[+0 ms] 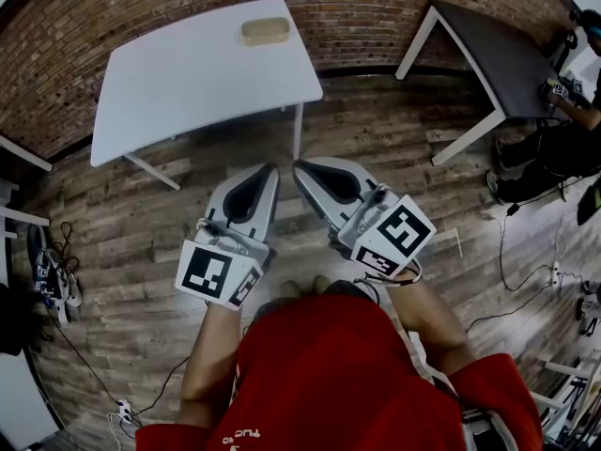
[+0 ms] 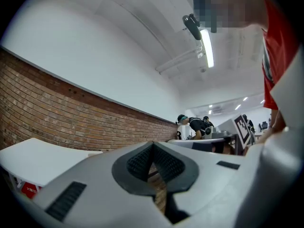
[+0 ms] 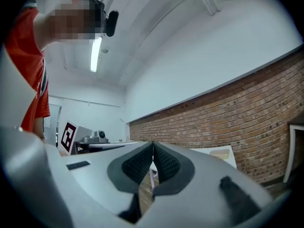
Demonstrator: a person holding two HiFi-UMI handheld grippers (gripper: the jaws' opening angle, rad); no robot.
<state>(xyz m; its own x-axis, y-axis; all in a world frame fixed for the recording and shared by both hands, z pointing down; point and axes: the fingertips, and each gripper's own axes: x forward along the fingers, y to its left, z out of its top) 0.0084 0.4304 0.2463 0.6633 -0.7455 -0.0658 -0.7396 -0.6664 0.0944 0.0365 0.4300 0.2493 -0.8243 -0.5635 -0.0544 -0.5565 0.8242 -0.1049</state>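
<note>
- L gripper (image 1: 270, 169): jaws clenched, pads tog., nothing betw. them. I'm holding it over the floor (image 1: 141, 280), just short of the table (image 1: 178, 83).
- Table: white, straight ahead of both grippers, against the brick wall (image 1: 113, 7).
- Box (image 1: 266, 31): tan, at table's far edge by the wall. Untouched, well apart from both grippers.
- R gripper (image 1: 298, 167): also clenched on nothing, tips just beside L's.
- Dark table (image 1: 498, 50): far right, w/ a person (image 1: 563, 139) next to it.
- Progress, my read: no grasp made, box not reached, so all handling is left.
</note>
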